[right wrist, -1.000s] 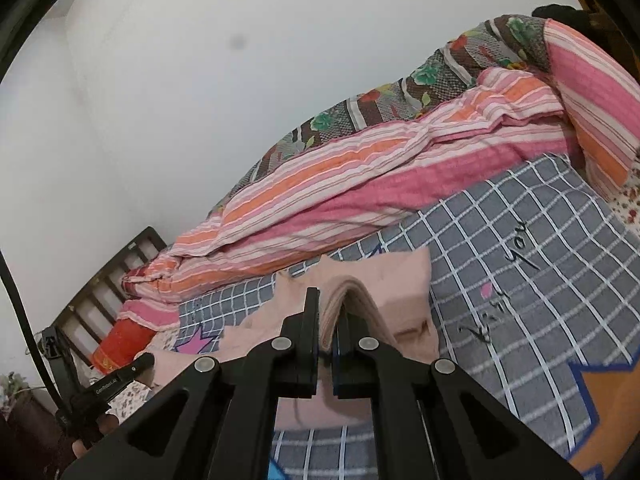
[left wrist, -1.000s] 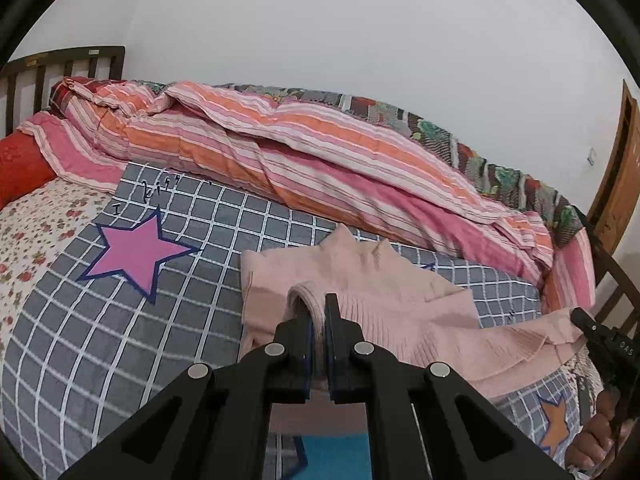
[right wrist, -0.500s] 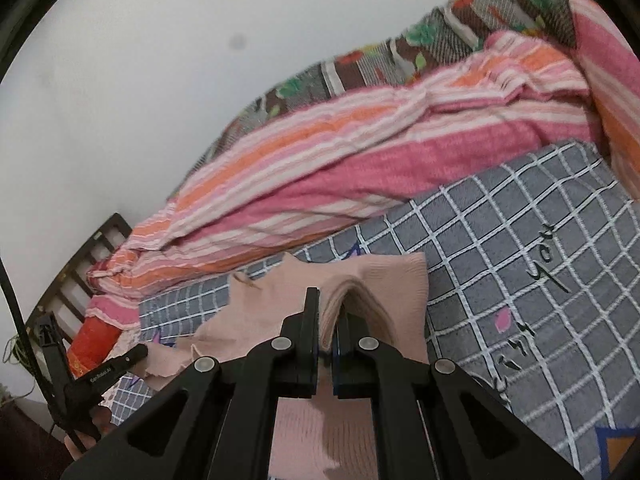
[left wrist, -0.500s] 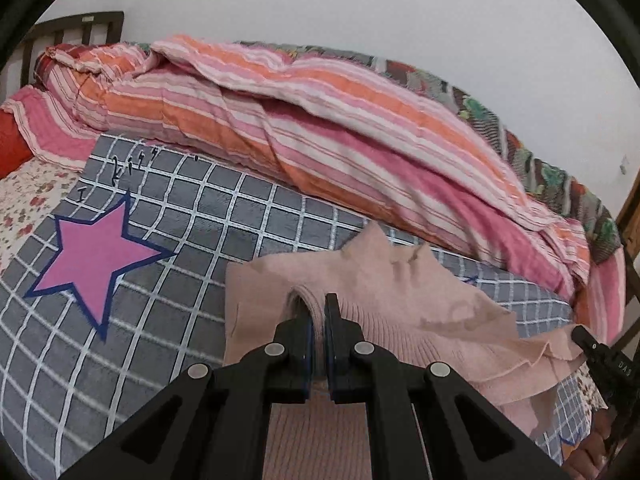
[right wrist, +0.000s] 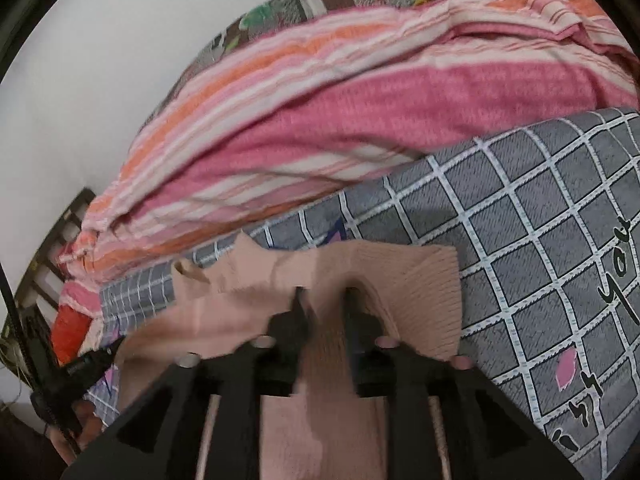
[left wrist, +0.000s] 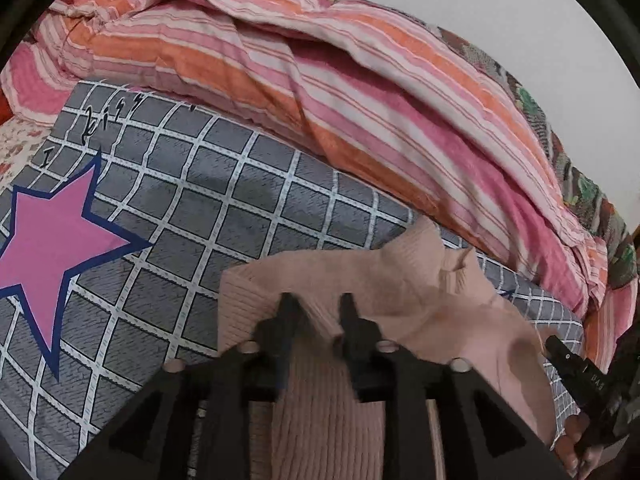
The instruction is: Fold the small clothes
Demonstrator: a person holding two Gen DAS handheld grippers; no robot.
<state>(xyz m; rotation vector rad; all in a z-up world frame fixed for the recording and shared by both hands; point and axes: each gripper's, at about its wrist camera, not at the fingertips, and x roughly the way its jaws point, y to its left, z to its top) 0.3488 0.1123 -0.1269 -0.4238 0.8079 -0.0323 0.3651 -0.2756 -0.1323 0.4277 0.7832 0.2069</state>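
A pale pink ribbed sweater (left wrist: 400,280) lies on the grey checked bedsheet (left wrist: 200,200), its near edge folded over toward the far side. My left gripper (left wrist: 318,308) hovers low over the sweater's left folded edge. Its jaws are opening, and slack knit lies between the parted fingers without being pressed. In the right wrist view the sweater (right wrist: 420,280) spreads the same way. My right gripper (right wrist: 324,304) is over the right folded edge, jaws also opening, with loose fabric in the gap. Each gripper shows at the other view's lower edge.
A rolled pink and orange striped quilt (left wrist: 360,100) runs along the wall side of the bed, close behind the sweater. A pink star print (left wrist: 52,240) marks the sheet to the left. A dark slatted headboard (right wrist: 60,232) and red pillow (right wrist: 72,332) lie at the far left.
Both grippers moved forward and down toward the bed, carrying the sweater's edge over itself. Both pairs of jaws, shut on the knit before, now stand apart.
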